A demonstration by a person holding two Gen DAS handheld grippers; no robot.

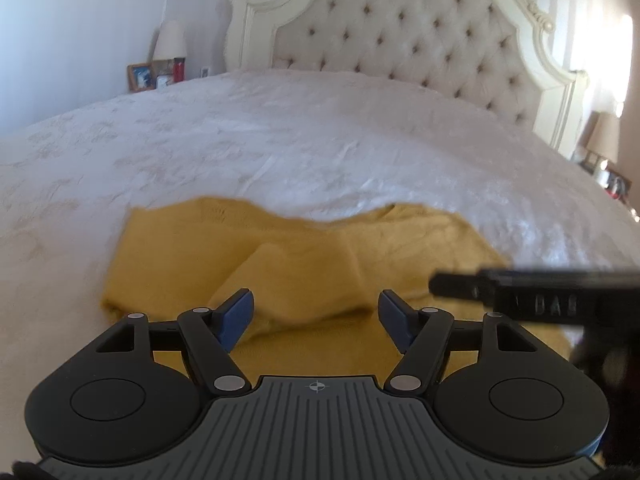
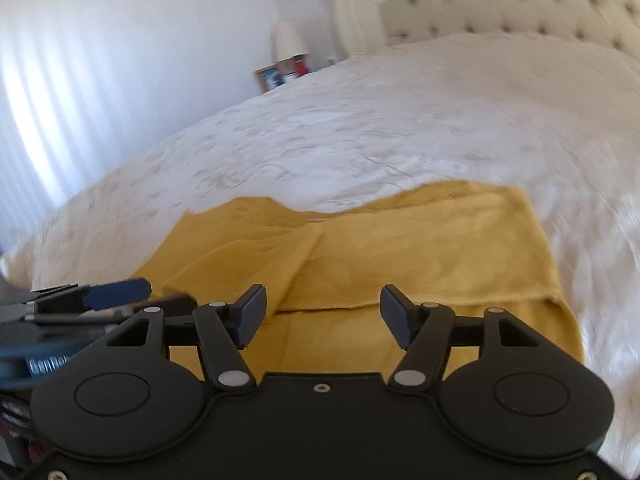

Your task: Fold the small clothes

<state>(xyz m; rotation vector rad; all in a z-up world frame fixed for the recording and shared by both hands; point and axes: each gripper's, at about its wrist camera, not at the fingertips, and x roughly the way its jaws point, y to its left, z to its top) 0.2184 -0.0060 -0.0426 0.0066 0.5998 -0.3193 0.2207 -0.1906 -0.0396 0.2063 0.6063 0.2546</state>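
Mustard garment (image 1: 304, 256) lies part-folded on white bedspread (image 1: 280, 132), both tongs (image 1: 316, 316) (image 2: 322, 314) released above its near edge

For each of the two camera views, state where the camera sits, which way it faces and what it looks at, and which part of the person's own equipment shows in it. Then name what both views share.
Left wrist: sits on the left gripper, open, facing the headboard over the yellow garment; the right gripper enters from the right.
Right wrist: sits on the right gripper, open, facing across the bed toward the nightstand lamp; the left gripper shows at left.
Shared: garment, bed, headboard, lamp.
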